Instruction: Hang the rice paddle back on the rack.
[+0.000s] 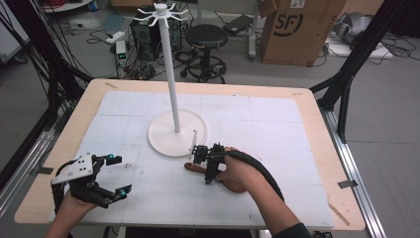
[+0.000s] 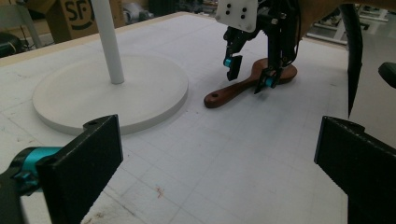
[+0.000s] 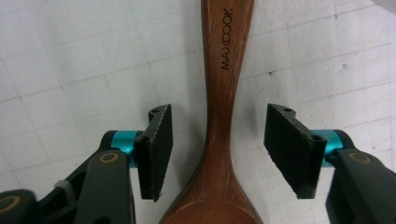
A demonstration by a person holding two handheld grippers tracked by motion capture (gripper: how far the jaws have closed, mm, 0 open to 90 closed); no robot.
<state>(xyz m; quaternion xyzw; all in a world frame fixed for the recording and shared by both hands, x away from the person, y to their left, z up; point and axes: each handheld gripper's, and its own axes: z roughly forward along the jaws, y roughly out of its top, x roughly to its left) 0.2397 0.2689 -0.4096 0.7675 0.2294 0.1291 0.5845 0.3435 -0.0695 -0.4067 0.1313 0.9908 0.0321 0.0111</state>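
Two jaws of your right gripper (image 3: 218, 154) straddle the wooden spoon (image 3: 224, 93) untouching, its MAXCOOK stamp toward twelve o'clock; your left gripper (image 2: 219, 172) gapes empty

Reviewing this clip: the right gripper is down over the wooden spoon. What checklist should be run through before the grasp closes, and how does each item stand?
1. Spoon neck between the right gripper jaws: ok.
2. Pads touching the spoon: not ok, gaps on both sides.
3. Neck centred between the jaws: ok, roughly.
4. Spoon flat on the mat, clear of the stand base: ok.
5. Left gripper open and away from the spoon: ok.
6. Jaw tips low enough to catch the neck: cannot tell.
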